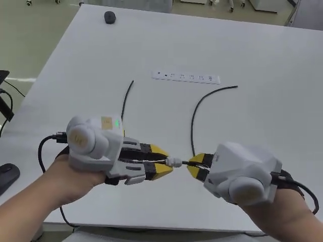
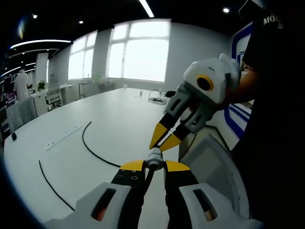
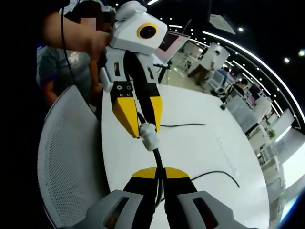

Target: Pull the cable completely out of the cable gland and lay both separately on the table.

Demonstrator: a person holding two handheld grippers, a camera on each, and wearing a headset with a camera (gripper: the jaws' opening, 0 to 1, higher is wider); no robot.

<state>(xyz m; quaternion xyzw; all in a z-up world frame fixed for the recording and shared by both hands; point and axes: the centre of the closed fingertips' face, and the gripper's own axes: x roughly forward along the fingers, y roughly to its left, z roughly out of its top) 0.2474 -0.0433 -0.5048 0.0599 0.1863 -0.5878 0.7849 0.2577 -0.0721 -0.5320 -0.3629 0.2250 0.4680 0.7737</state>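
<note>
My left hand-held gripper (image 1: 162, 164) is clamped on the white cable gland (image 1: 174, 162). My right hand-held gripper (image 1: 198, 166) pinches the black cable (image 1: 192, 126) just beside it, nose to nose, so I can pull the two in opposite directions. Both hang above the near edge of the counter (image 1: 252, 60), where the cable's free length trails away. The cable is not yet out of the gland.

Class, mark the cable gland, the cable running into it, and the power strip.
cable gland (image 1: 174, 162), head view, its white body.
cable (image 1: 192, 136), head view, black middle stretch.
power strip (image 1: 185, 77), head view, its top face.
</note>
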